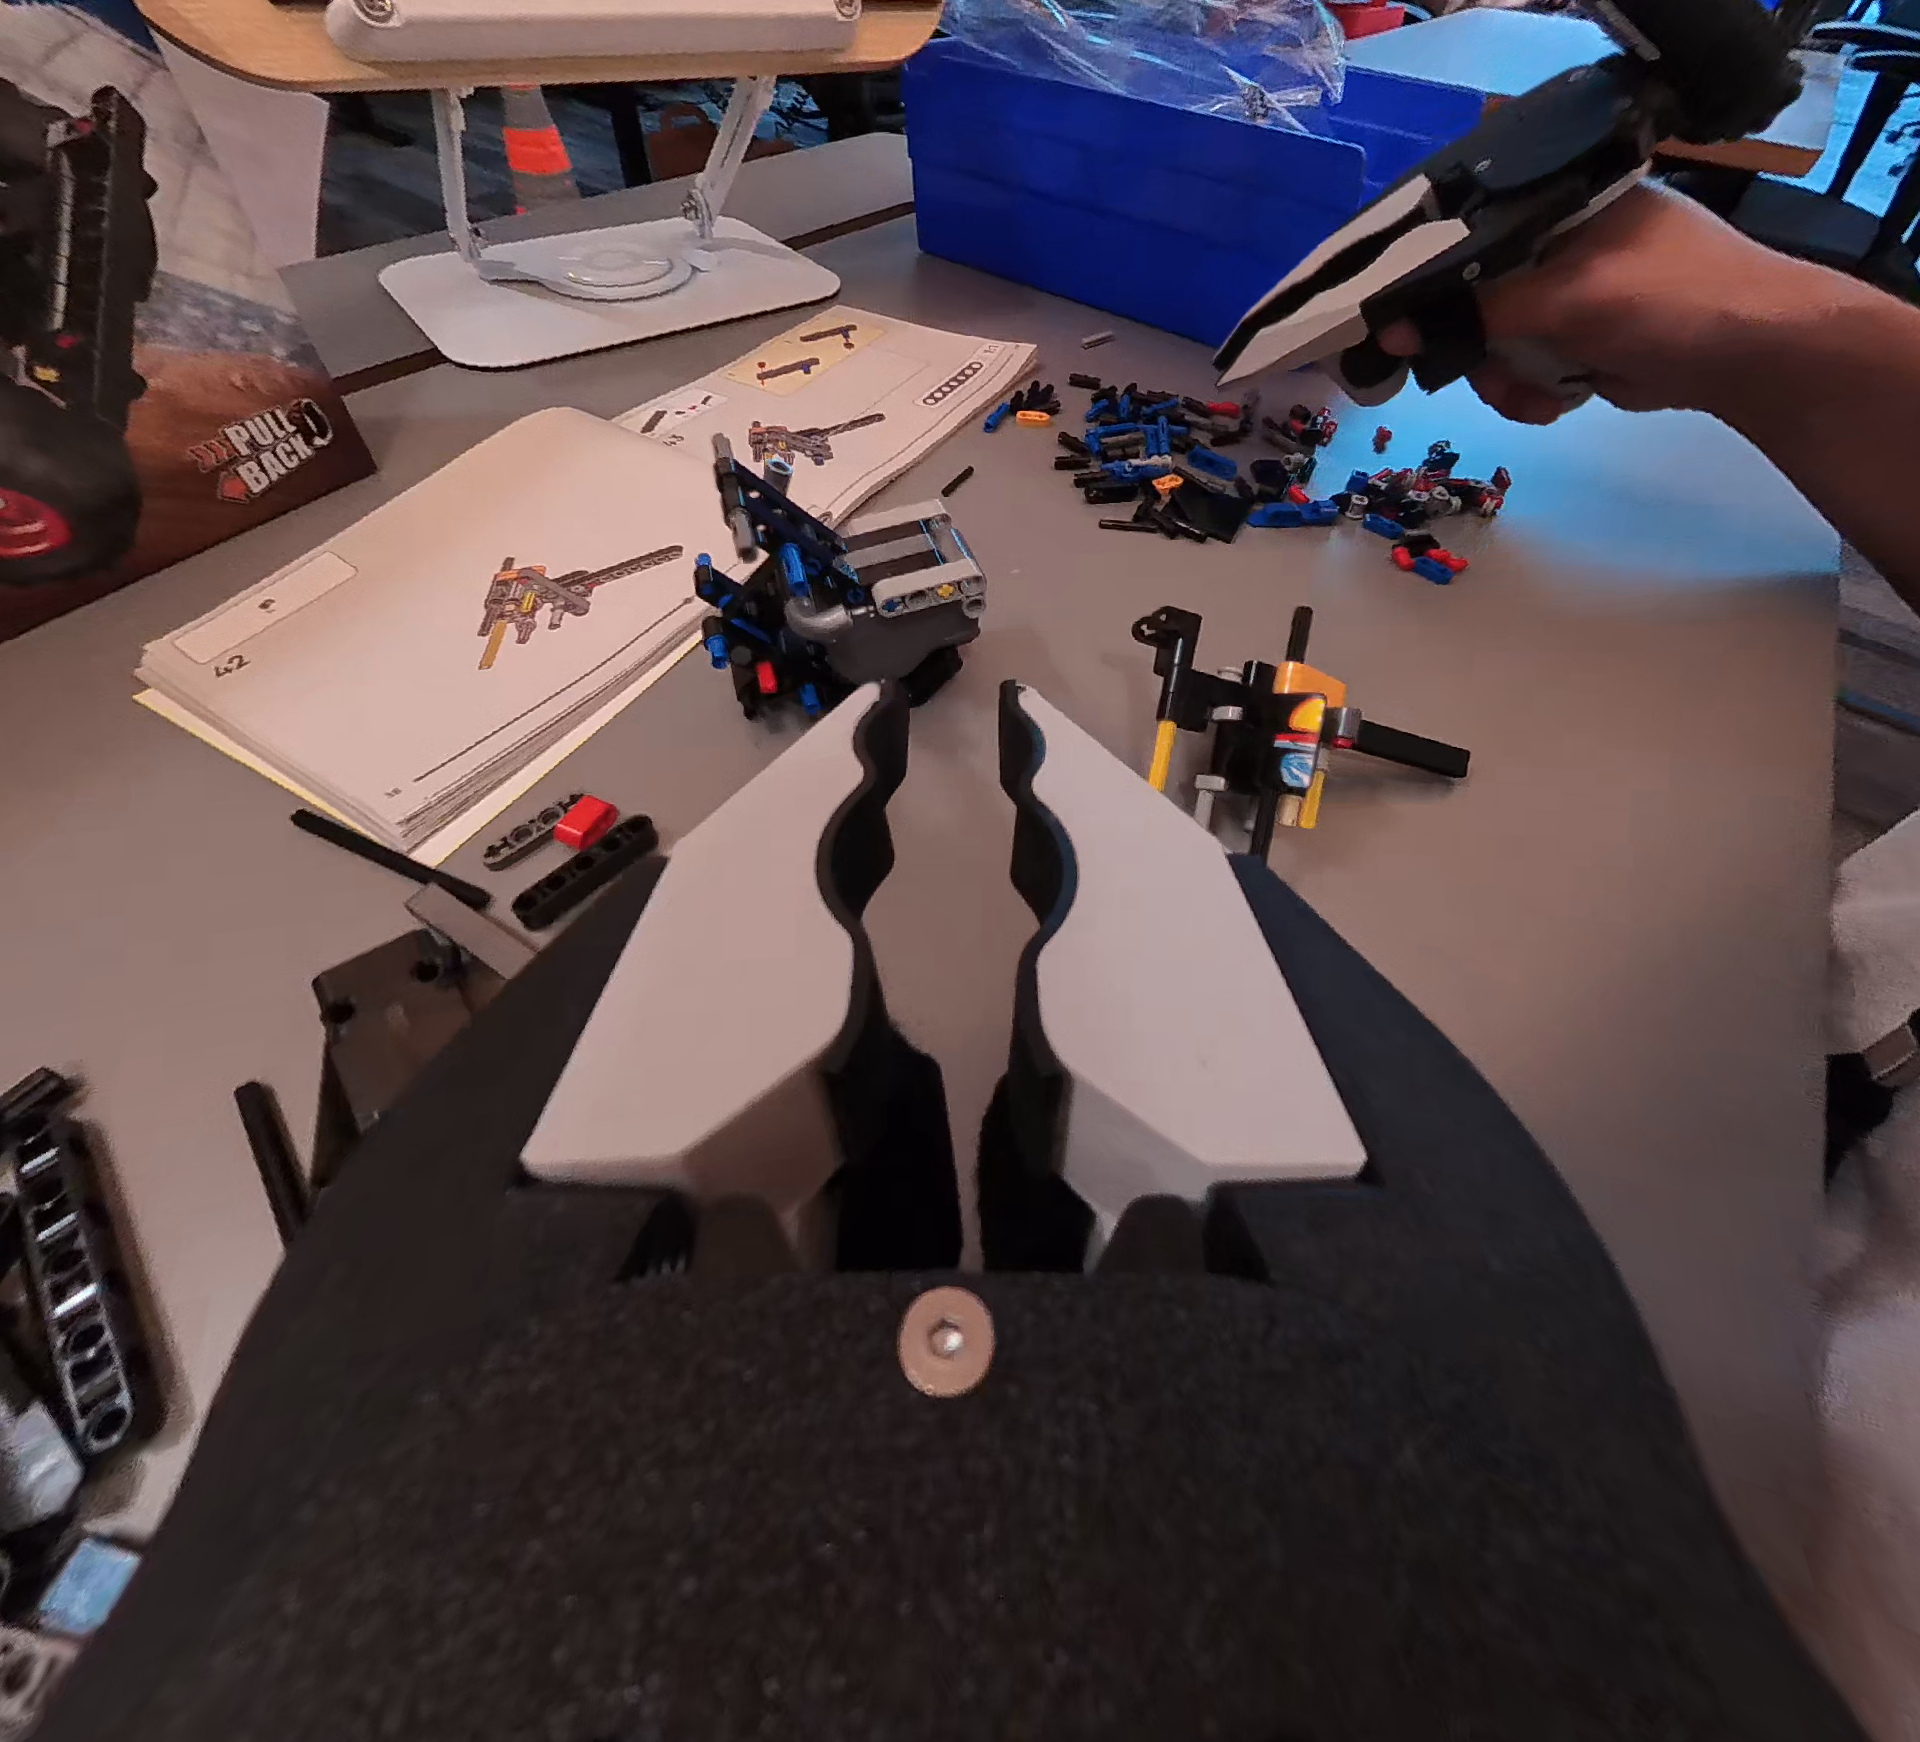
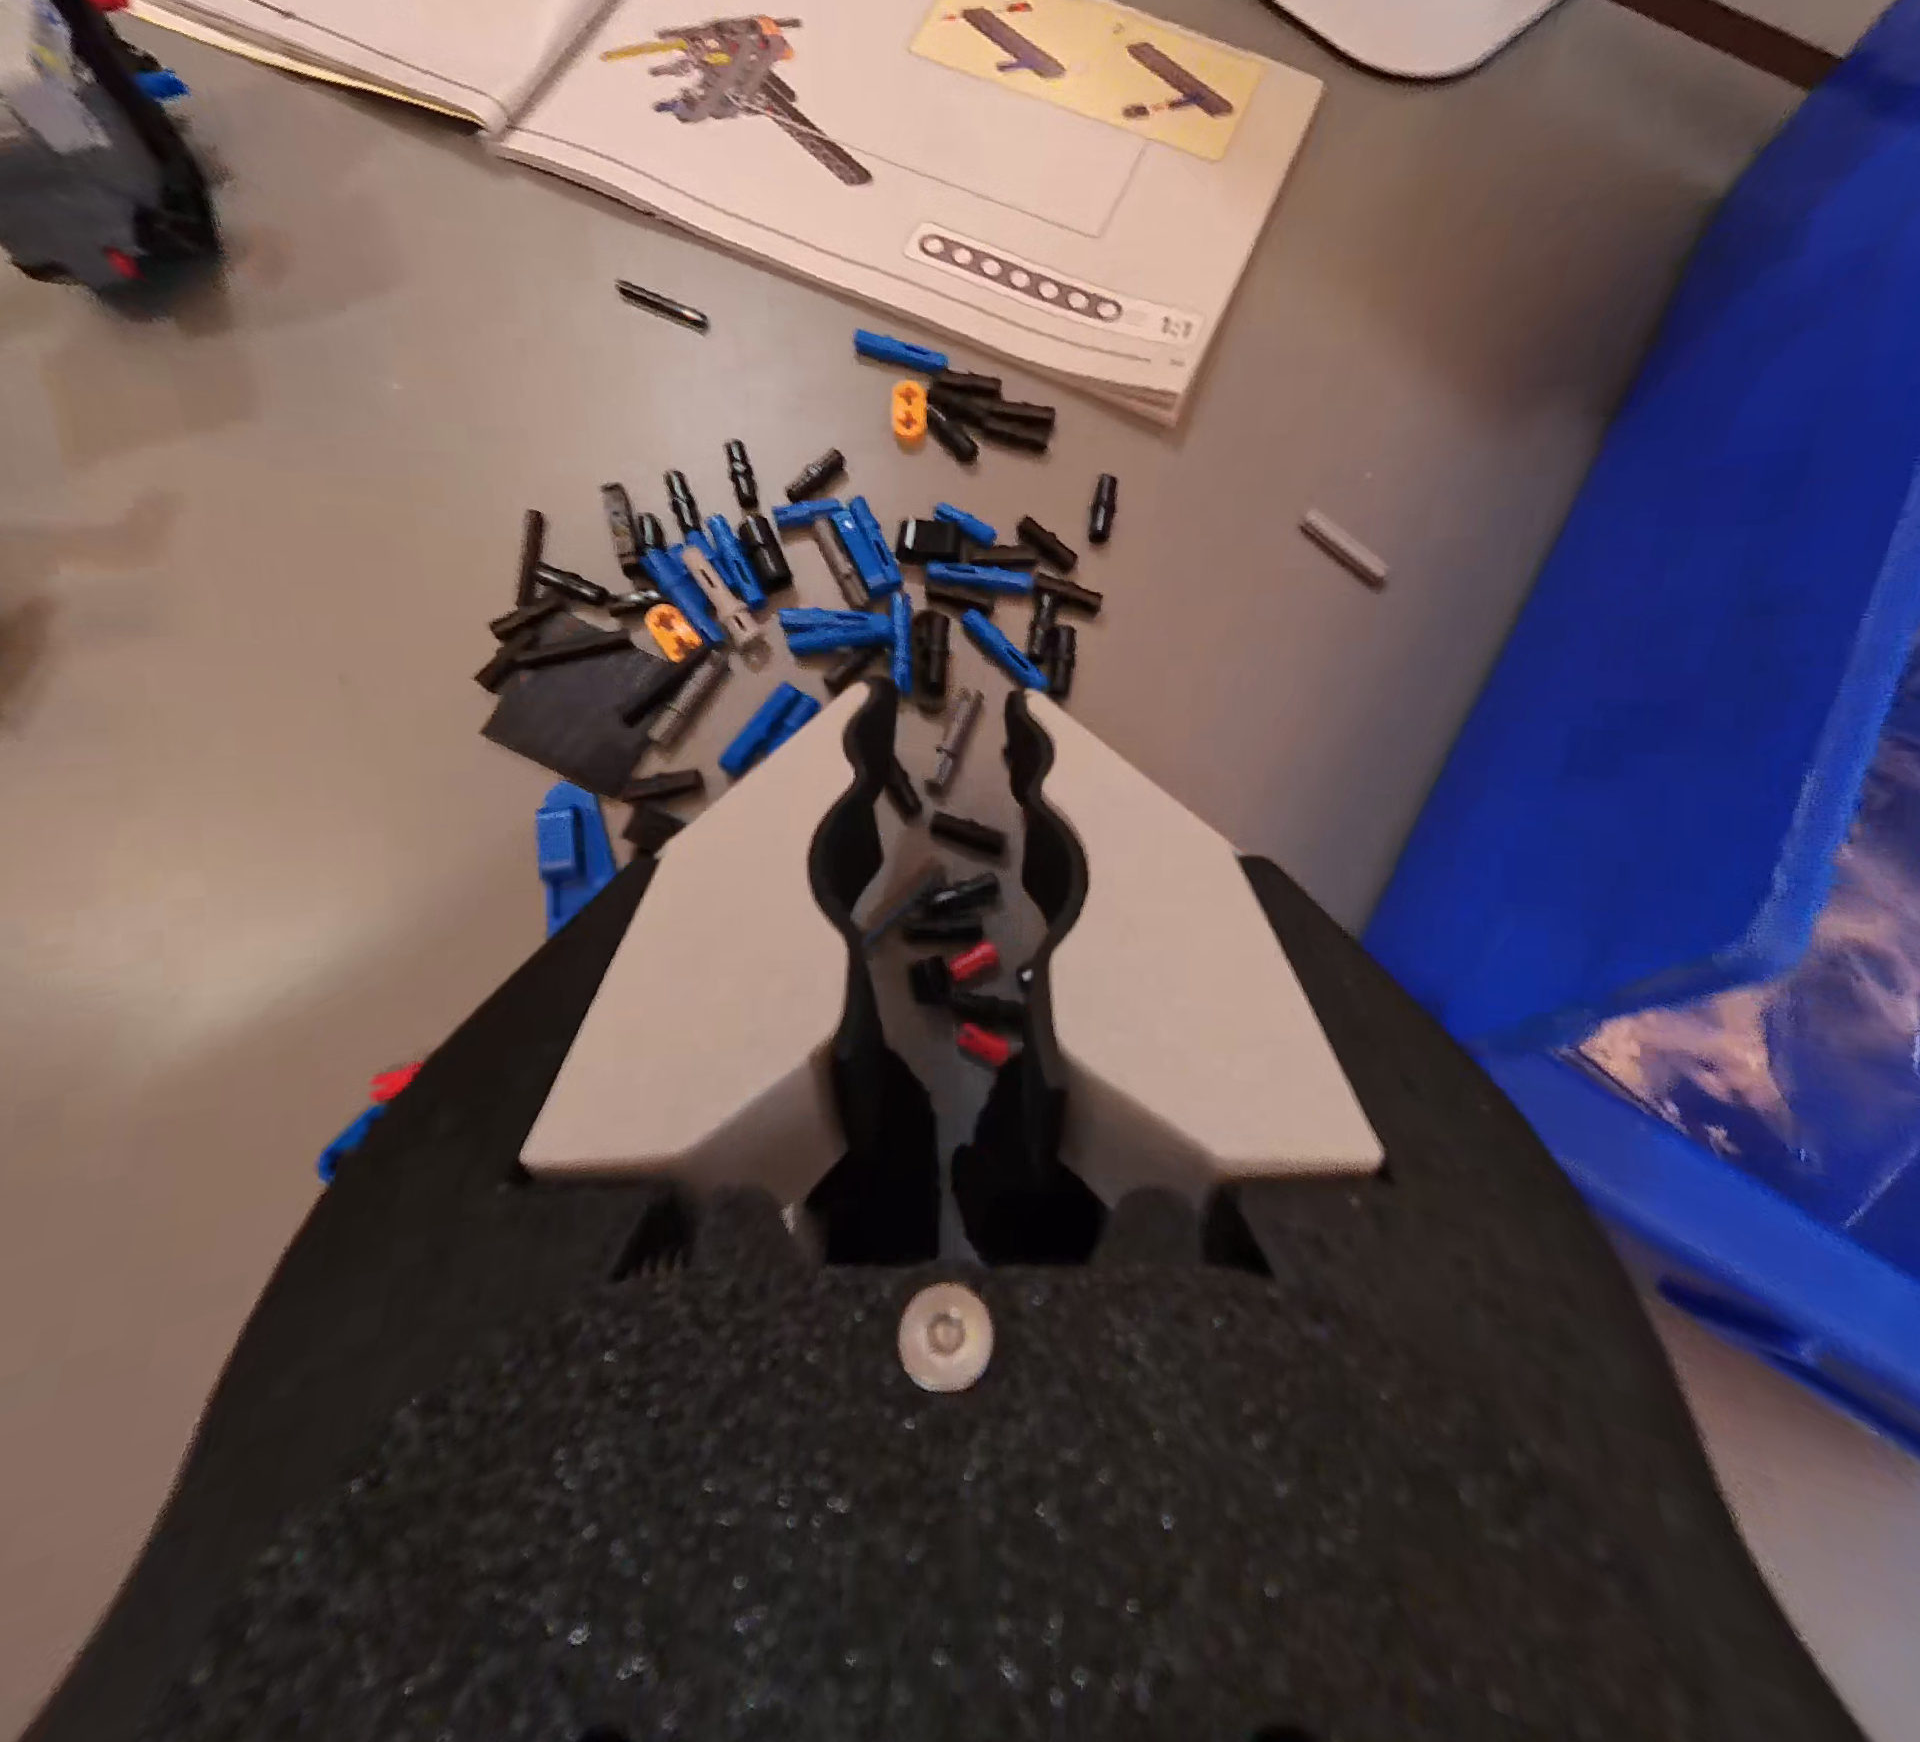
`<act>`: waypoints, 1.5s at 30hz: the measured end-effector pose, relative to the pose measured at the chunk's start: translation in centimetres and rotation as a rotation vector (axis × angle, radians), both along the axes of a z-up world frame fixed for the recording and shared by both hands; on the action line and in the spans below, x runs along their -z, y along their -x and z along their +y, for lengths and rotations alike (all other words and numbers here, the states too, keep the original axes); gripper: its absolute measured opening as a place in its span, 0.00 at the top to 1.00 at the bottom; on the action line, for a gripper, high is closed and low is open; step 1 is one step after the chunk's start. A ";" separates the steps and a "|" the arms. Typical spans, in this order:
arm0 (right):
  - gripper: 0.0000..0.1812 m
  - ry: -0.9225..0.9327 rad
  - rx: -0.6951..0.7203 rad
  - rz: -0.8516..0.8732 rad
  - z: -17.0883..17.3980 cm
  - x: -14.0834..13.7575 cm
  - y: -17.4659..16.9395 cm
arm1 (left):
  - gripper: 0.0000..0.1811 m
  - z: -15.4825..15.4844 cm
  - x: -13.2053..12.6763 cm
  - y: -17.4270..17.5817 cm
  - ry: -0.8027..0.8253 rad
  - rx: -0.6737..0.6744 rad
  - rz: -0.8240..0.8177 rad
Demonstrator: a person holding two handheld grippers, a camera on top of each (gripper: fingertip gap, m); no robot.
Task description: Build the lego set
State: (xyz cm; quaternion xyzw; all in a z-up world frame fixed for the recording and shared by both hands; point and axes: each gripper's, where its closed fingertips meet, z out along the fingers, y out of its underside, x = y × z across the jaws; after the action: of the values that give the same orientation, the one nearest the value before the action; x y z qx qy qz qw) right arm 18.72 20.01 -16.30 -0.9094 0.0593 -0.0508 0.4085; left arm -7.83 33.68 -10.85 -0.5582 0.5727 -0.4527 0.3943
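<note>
My left gripper [image 1: 951, 695] is open and empty above the grey table, just in front of the partly built blue, black and grey model [image 1: 847, 591]. A small black, orange and yellow sub-assembly [image 1: 1278, 736] lies to its right. My right gripper [image 2: 945, 700] is open and empty, held low over the pile of loose black, blue and red pins [image 2: 831, 591]; a grey pin [image 2: 956, 736] lies on the table between its fingertips. The right gripper also shows in the left wrist view [image 1: 1247, 362], held by a hand above the pile [image 1: 1195, 466].
The open instruction booklet [image 1: 468, 612] lies left of the model and also shows in the right wrist view [image 2: 883, 92]. A blue bin [image 1: 1122, 196] stands behind the pile. A white stand [image 1: 613, 279] and the set's box [image 1: 125, 342] stand at the back left. Black beams [image 1: 582, 861] lie nearby.
</note>
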 end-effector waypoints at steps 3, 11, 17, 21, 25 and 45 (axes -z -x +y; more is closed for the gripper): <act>0.89 0.018 0.044 -0.006 -1.4 0.6 -0.8 | 0.91 0.2 0.1 -0.9 -0.014 0.032 0.011; 0.89 0.032 0.136 -0.013 -4.9 0.8 -1.7 | 0.91 0.6 0.9 -2.4 0.012 0.058 0.031; 0.89 0.022 0.194 0.014 -8.1 0.1 -1.0 | 0.92 0.9 0.2 -2.3 0.089 0.071 -0.011; 0.89 0.011 0.209 0.021 -9.0 -0.1 0.1 | 0.92 0.8 0.3 -2.3 0.102 0.084 -0.003; 0.88 -0.001 0.196 0.036 -9.0 0.0 1.7 | 0.92 0.7 0.5 -2.2 0.101 0.087 0.009; 0.90 0.017 -0.052 -0.055 -4.8 1.5 1.3 | 0.92 -0.2 1.7 -1.9 -0.039 0.081 0.069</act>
State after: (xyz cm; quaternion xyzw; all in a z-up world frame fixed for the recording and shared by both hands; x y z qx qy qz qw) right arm 17.38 15.19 -17.81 -0.9123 0.0241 -0.0658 0.4035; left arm -5.92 33.46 -12.51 -0.5421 0.6168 -0.4376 0.3663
